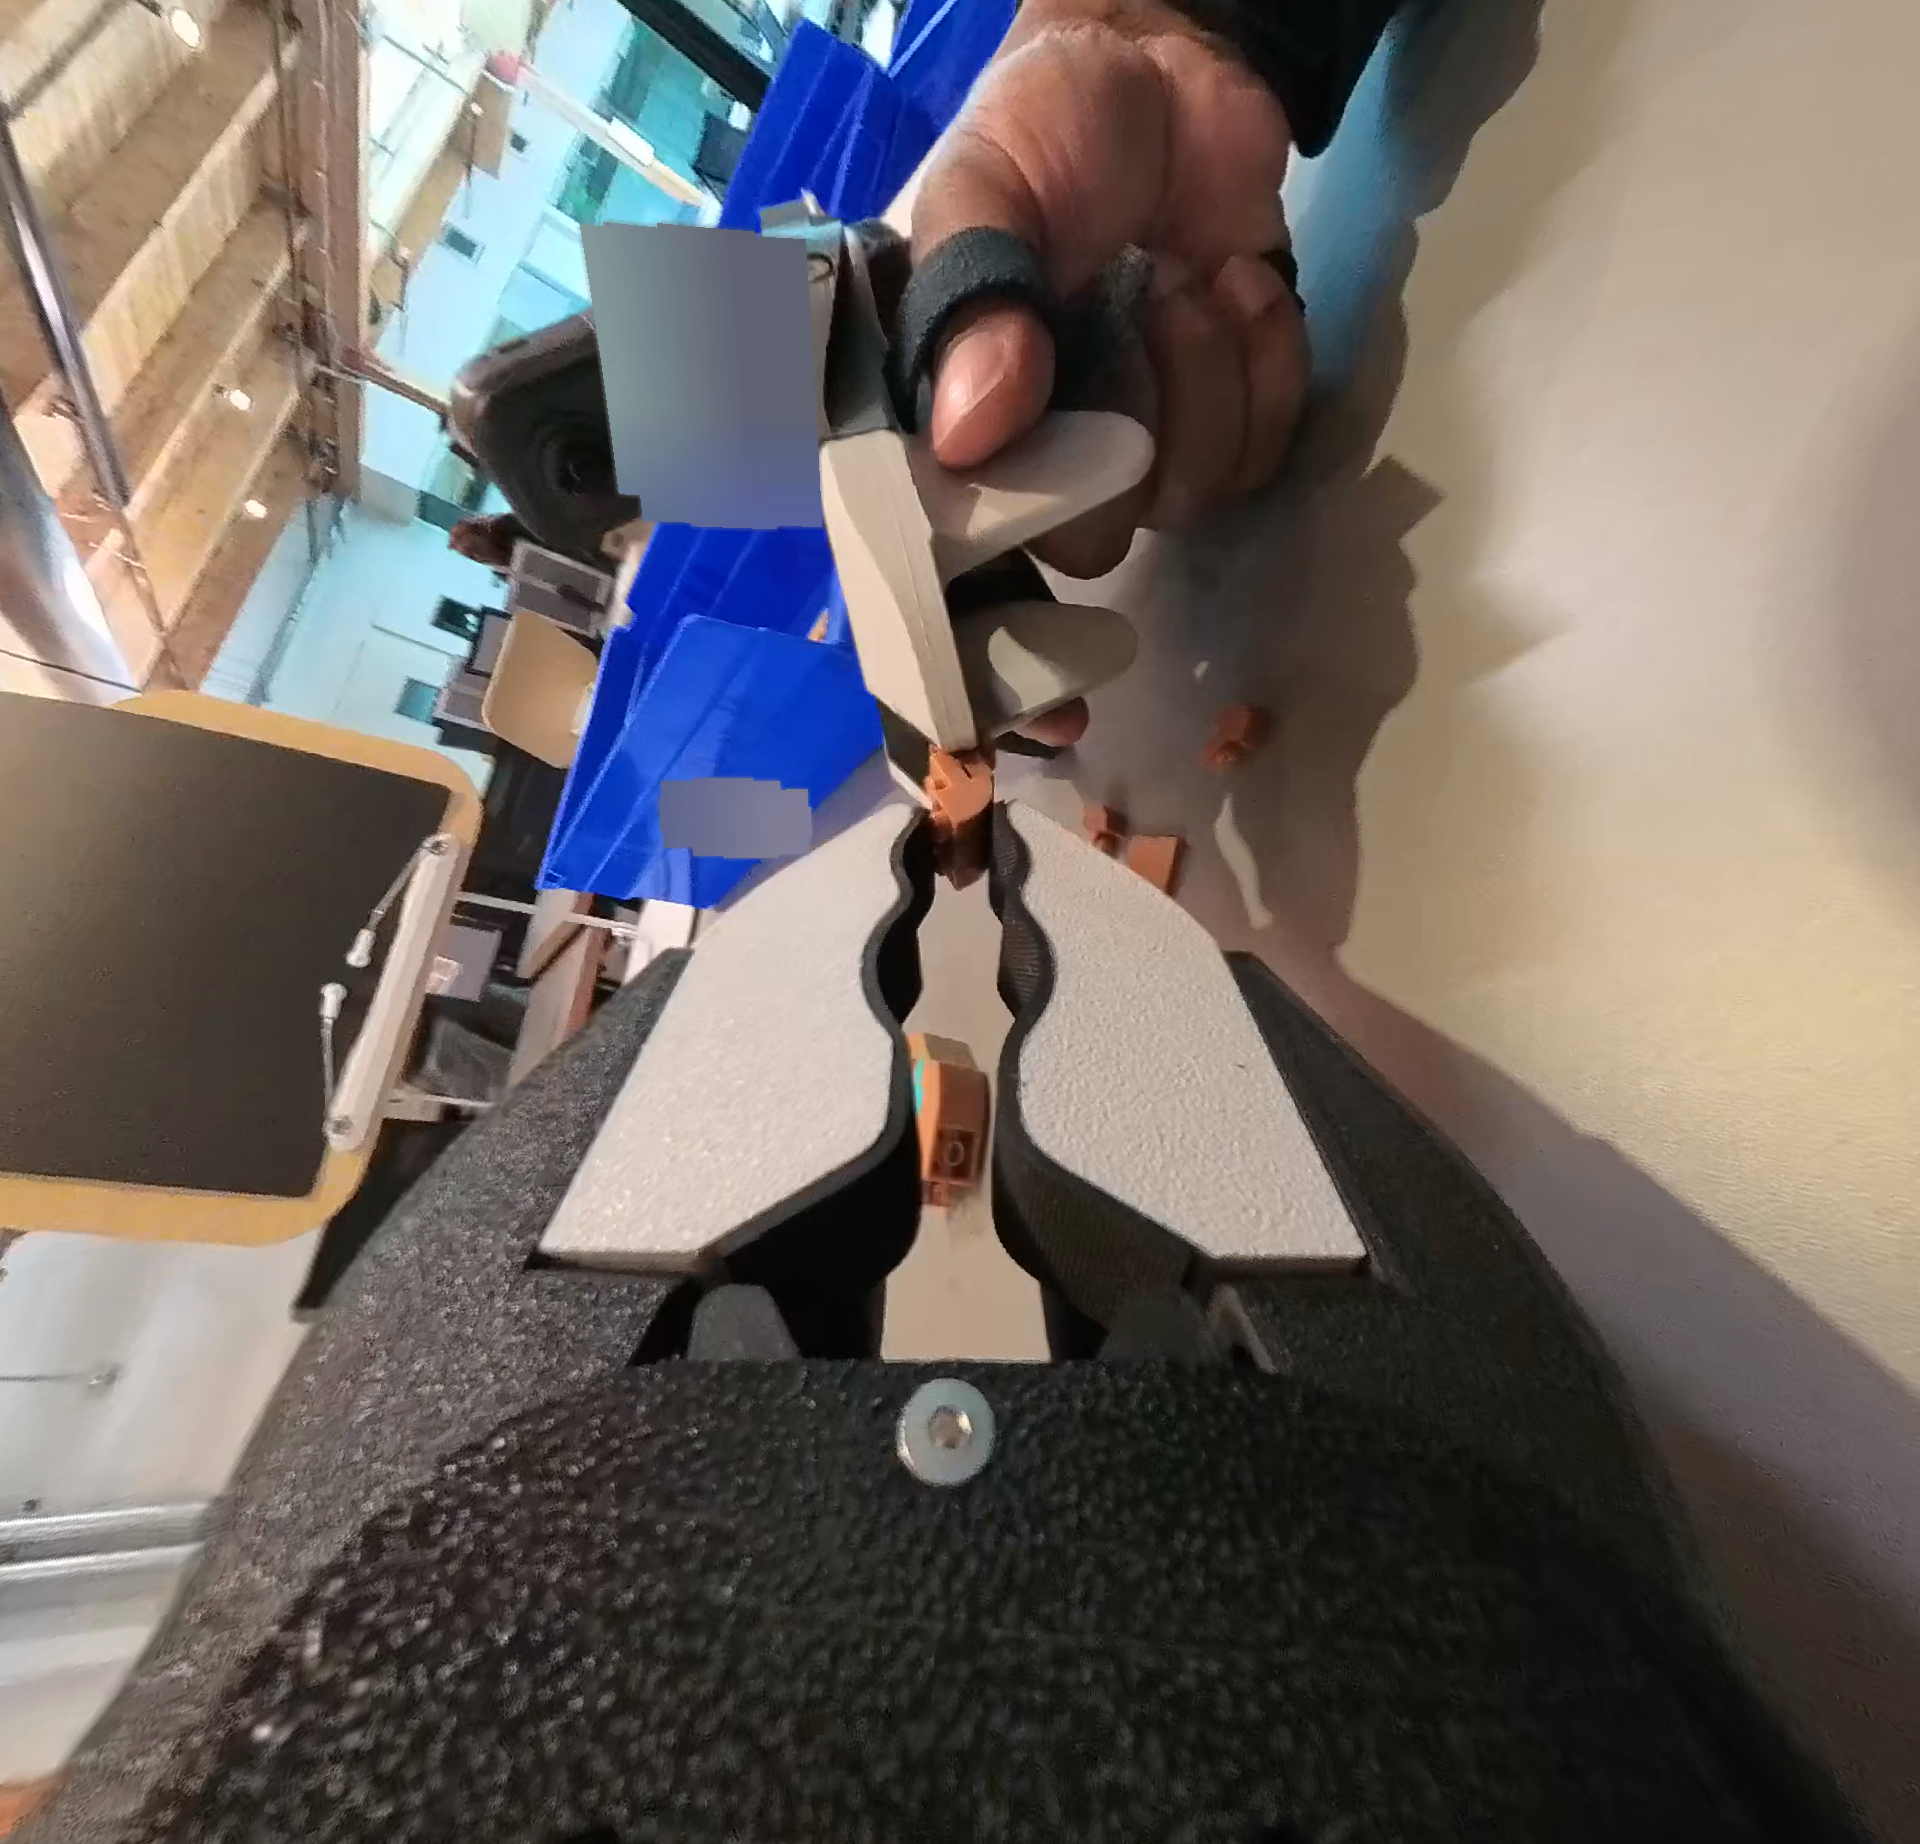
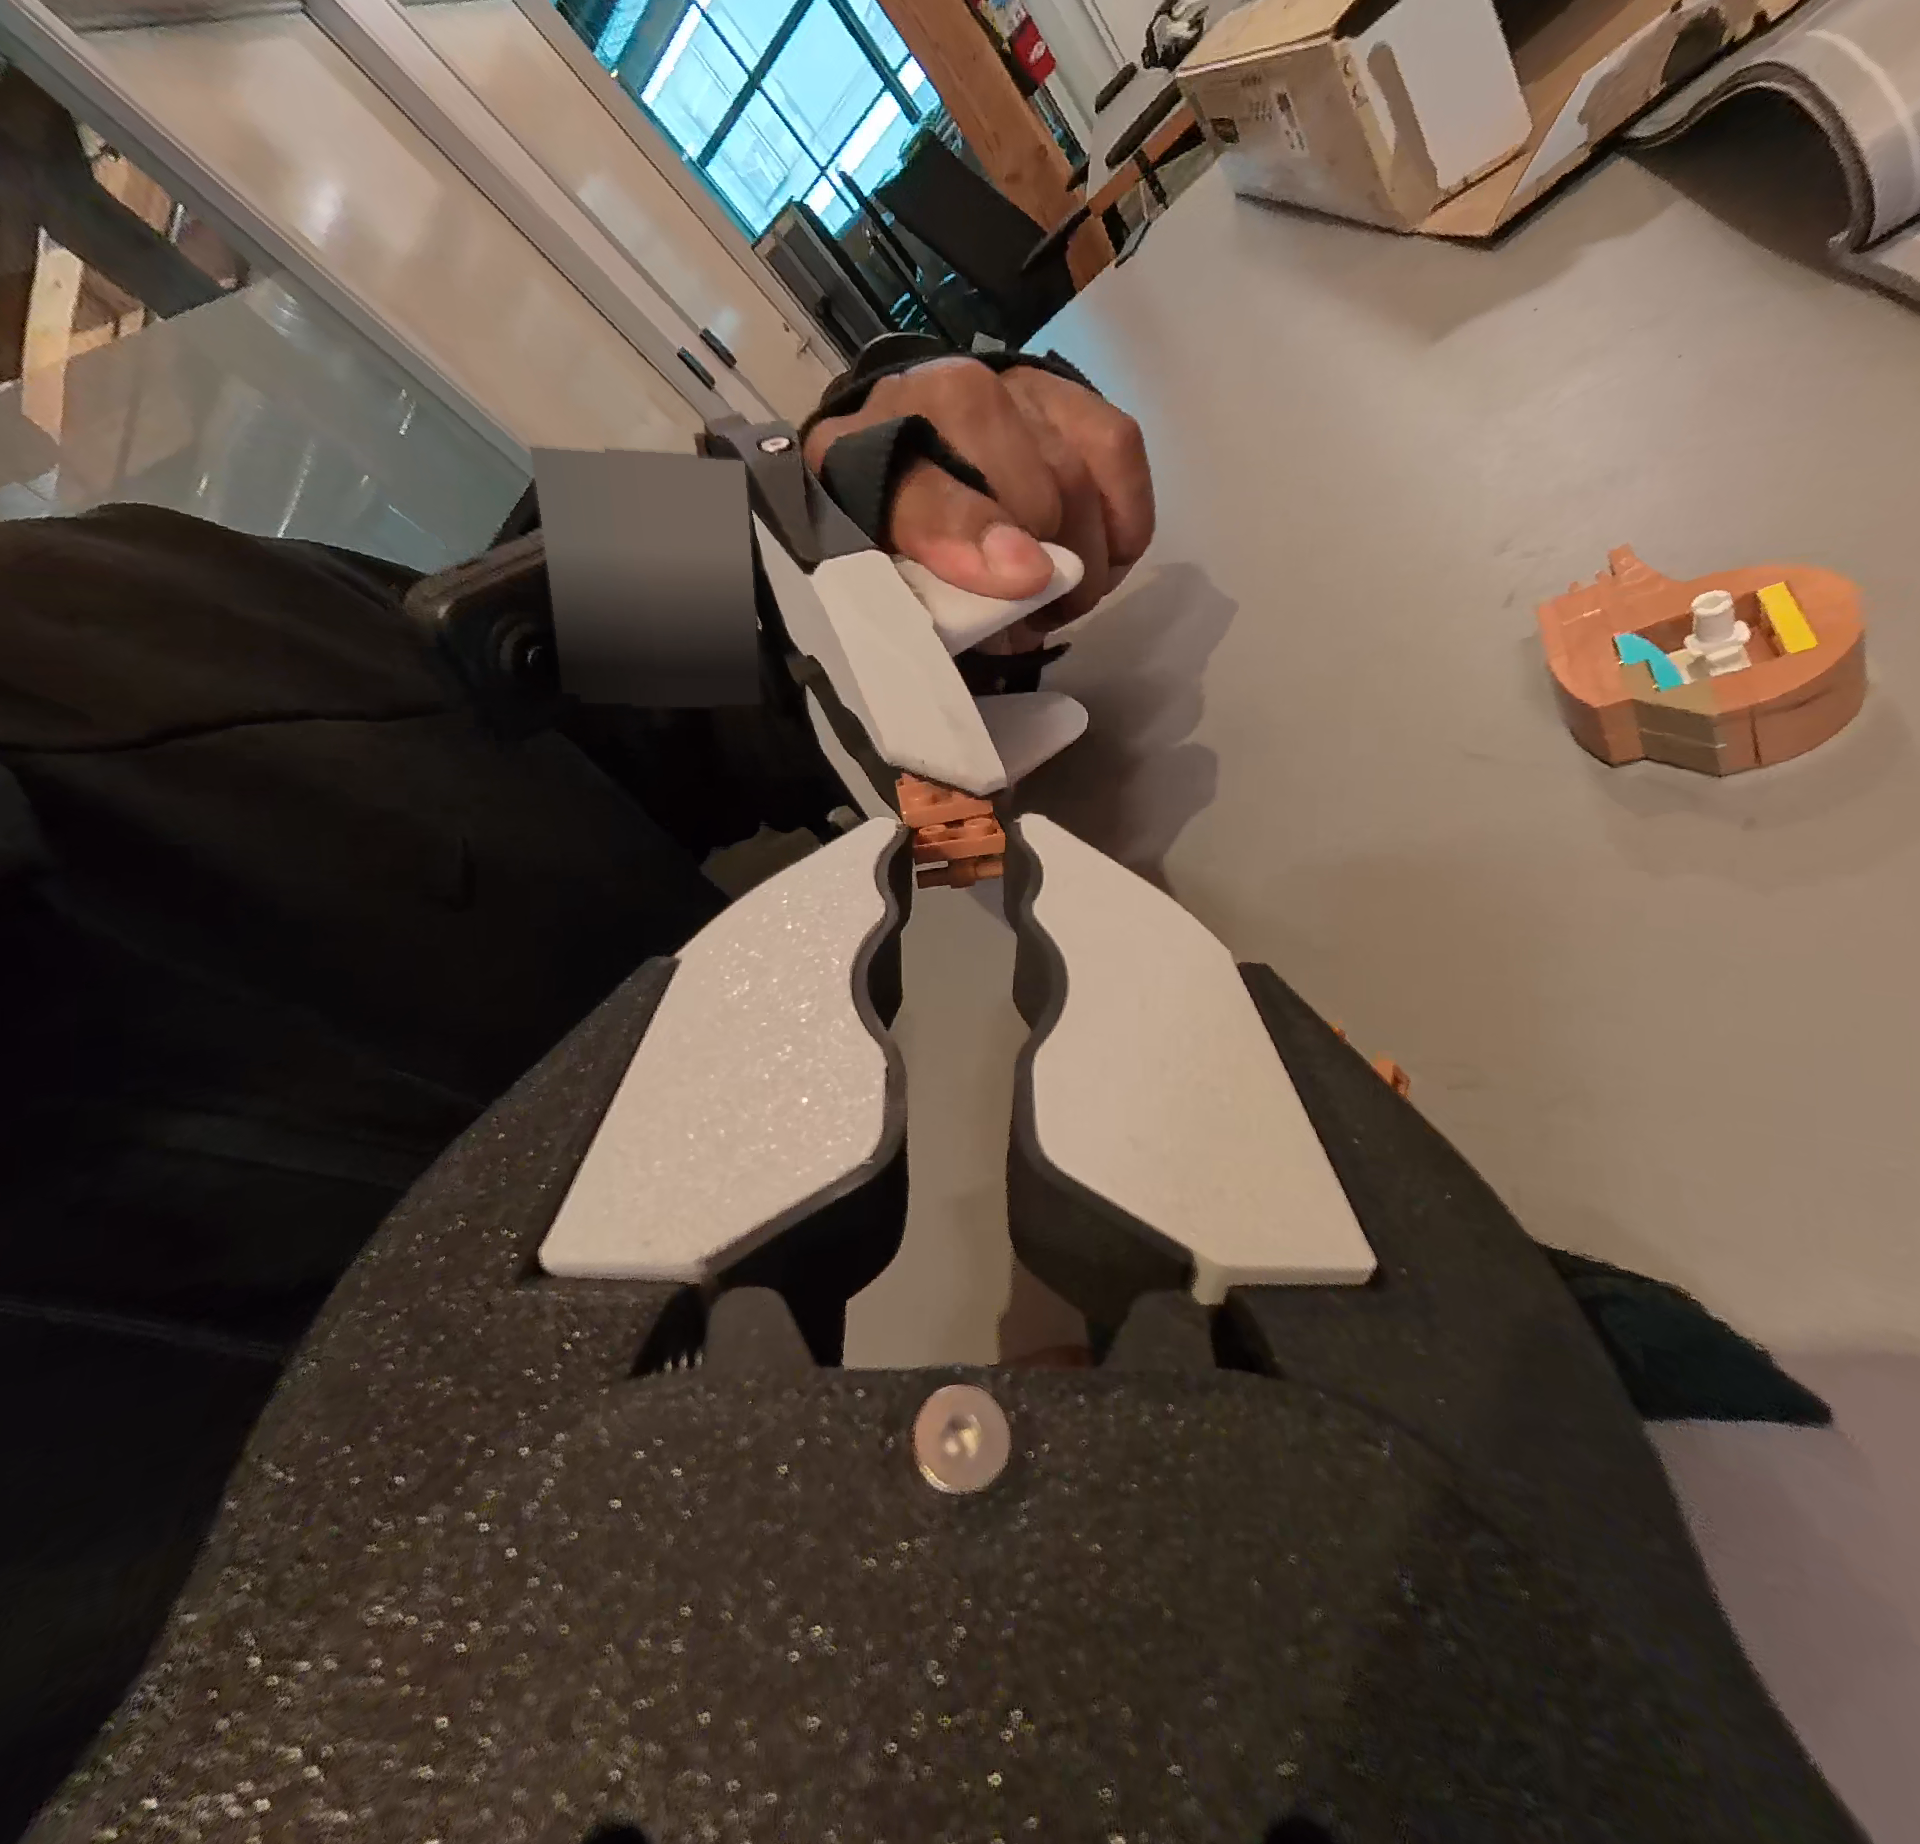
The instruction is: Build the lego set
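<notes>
A pale grey surface (image 2: 1455, 963) is seen in the right wrist view, lit softly from above. Beyond it, tall windows (image 2: 769, 101) with dark frames are filled with bluish daylight. White wall panels (image 2: 436, 236) are ranged to the left, and a wooden post (image 2: 935, 59) is set beside the glass. A cardboard box (image 2: 1309, 121) is placed far right. In the left wrist view, blue bins (image 1: 727, 734) and a black-topped board with a wooden edge (image 1: 187, 942) are shown.

A small cluster of orange-brown toy bricks (image 2: 954, 838) is held off the grey table (image 2: 1455, 963), clamped at one end by the right gripper (image 2: 956, 849) and at the other by the left gripper (image 1: 958, 833). Its studs face the right wrist camera.
</notes>
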`<act>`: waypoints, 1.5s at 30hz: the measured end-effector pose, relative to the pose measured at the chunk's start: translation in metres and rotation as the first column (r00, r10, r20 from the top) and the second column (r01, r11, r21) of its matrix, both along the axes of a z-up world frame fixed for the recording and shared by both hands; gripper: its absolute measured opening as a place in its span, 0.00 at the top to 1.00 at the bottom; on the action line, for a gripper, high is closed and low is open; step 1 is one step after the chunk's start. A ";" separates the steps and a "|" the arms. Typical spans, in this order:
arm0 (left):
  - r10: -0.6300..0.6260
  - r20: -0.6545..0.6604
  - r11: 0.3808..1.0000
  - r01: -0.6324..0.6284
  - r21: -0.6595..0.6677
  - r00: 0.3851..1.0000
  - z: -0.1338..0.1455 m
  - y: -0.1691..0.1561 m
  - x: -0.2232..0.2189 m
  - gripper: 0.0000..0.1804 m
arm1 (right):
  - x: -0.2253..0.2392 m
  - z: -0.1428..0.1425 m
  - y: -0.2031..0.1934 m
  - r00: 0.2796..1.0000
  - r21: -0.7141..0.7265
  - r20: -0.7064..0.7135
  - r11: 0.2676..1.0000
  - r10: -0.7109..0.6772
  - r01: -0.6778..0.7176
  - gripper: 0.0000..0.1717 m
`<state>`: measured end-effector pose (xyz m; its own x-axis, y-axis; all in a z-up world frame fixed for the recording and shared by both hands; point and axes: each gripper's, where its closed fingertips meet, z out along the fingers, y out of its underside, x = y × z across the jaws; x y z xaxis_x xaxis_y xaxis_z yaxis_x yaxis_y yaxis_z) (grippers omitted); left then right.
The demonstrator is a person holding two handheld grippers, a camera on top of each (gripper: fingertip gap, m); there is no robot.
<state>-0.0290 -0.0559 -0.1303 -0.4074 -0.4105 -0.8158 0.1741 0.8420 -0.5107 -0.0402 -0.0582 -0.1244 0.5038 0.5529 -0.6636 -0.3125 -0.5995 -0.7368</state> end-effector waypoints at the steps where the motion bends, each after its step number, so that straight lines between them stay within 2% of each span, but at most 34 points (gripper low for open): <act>1: 0.000 0.014 1.000 0.000 0.016 1.000 0.000 0.000 0.001 0.94 | 0.001 0.000 0.000 1.000 0.000 0.003 1.000 -0.005 0.005 0.91; 7: -0.033 0.079 0.998 0.029 0.050 0.996 0.003 -0.001 -0.001 0.94 | -0.002 0.002 0.000 0.999 0.056 0.046 0.998 0.003 -0.006 0.91; 17: -0.100 0.059 0.994 0.097 0.060 0.993 -0.001 -0.004 -0.004 0.94 | -0.006 0.000 -0.001 0.990 0.108 0.141 0.994 0.007 -0.023 0.91; 22: -0.061 0.058 0.998 0.059 0.037 0.996 0.002 0.000 0.001 0.94 | -0.001 0.003 0.002 0.995 0.105 0.099 0.994 -0.022 0.012 0.91; 32: 0.096 0.129 0.992 -0.106 0.071 0.987 0.010 0.011 0.015 0.95 | 0.013 0.013 0.012 0.988 0.044 -0.088 0.990 -0.129 0.134 0.91; 39: 0.064 0.011 0.981 -0.061 -0.185 0.998 0.015 0.009 0.019 0.94 | 0.018 0.019 0.013 0.980 0.058 -0.145 0.988 -0.135 0.145 0.91; 45: 0.039 -0.024 0.960 -0.044 -0.276 0.999 0.017 0.008 0.017 0.94 | 0.017 0.020 0.014 0.981 0.070 -0.137 0.986 -0.140 0.150 0.88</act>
<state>-0.0115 -0.0479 -0.1131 -0.3988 -0.6357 -0.6610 0.1310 0.6739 -0.7271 -0.0236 -0.0437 -0.1047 0.4938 0.5342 -0.6862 -0.4890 -0.4819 -0.7271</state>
